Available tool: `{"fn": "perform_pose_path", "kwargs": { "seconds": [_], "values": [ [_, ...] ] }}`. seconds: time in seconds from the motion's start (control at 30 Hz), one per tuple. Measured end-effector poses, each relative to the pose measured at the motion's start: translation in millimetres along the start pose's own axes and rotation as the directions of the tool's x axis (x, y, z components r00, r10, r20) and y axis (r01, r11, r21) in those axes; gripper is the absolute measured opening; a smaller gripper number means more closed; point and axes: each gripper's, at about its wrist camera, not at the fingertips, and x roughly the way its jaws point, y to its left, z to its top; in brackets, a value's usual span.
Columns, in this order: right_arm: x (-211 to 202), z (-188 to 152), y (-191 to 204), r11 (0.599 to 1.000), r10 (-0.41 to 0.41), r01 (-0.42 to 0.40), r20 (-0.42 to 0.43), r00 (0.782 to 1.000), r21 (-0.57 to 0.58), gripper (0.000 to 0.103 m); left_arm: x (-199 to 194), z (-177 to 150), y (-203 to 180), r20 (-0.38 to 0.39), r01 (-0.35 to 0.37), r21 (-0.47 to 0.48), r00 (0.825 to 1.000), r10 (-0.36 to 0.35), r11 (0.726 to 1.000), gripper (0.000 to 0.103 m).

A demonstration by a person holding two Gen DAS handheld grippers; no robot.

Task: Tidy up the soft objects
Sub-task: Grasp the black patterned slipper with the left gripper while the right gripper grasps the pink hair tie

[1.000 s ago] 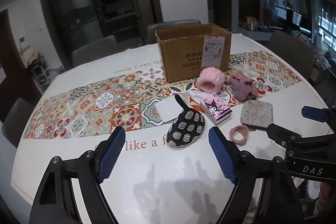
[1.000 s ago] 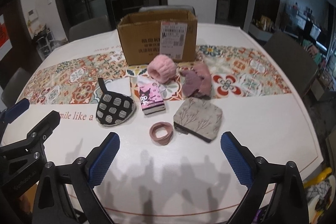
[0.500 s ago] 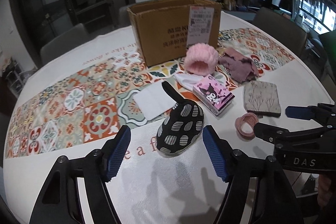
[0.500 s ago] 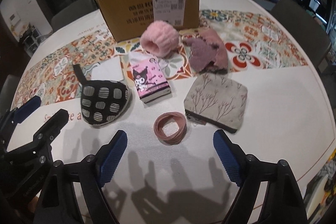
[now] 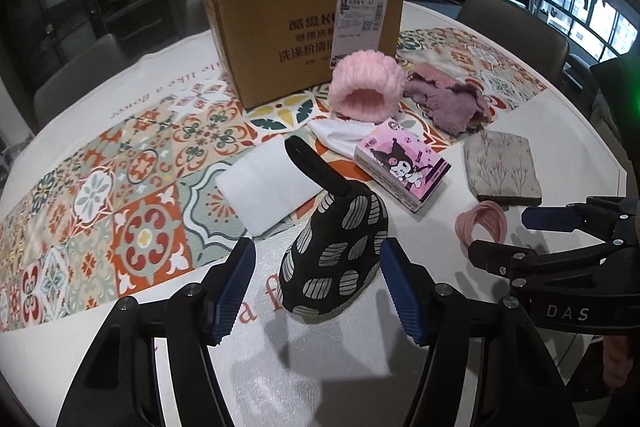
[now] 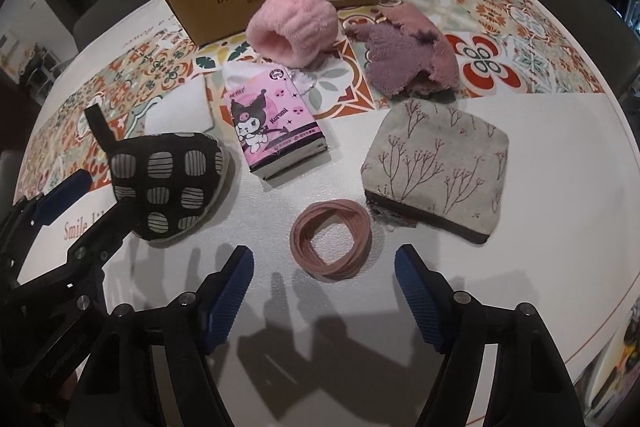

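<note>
A black pot holder with grey patches (image 5: 336,259) lies on the table between the open jaws of my left gripper (image 5: 318,291); it also shows in the right wrist view (image 6: 168,183). A pink hair band (image 6: 331,245) lies just ahead of my open, empty right gripper (image 6: 324,297). Behind stand a pink tissue pack (image 6: 272,125), a grey branch-print pouch (image 6: 436,167), a fluffy pink band (image 6: 292,25), a mauve cloth (image 6: 408,61), a white cloth (image 5: 264,183) and a cardboard box (image 5: 308,27).
The round table (image 6: 540,227) has a patterned tile runner (image 5: 120,195) across it. Grey chairs (image 5: 516,23) stand around the far side. My right gripper shows at the right of the left wrist view (image 5: 552,235).
Both grippers have moved forward and down toward the table. The left one now has the pot holder between its jaws; the right one is close behind the hair band.
</note>
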Motion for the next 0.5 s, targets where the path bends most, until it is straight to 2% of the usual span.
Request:
{"fn": "perform_pose_path", "kwargs": {
  "seconds": [0.23, 0.37, 0.43, 0.5],
  "values": [
    [12, 1, 4, 1.000, -0.031, 0.031, -0.014, 0.999, 0.001, 0.062, 18, 1, 0, -0.018, 0.040, 0.025, 0.999, -0.040, 0.999, 0.060],
    [16, 1, 5, 0.998, -0.056, 0.056, -0.016, 0.998, -0.006, 0.056, 24, 1, 1, -0.032, 0.059, 0.019, 0.998, -0.058, 0.998, 0.045],
    [17, 1, 5, 0.998, -0.058, 0.058, -0.021, 0.998, -0.002, 0.048, 25, 1, 1, -0.029, 0.066, 0.017, 0.997, -0.066, 0.998, 0.042],
    [19, 0, 5, 0.998, -0.056, 0.056, -0.025, 0.998, -0.002, 0.043, 25, 0, 0, -0.030, 0.074, 0.018, 0.997, -0.074, 0.997, 0.034]
  ]
}}
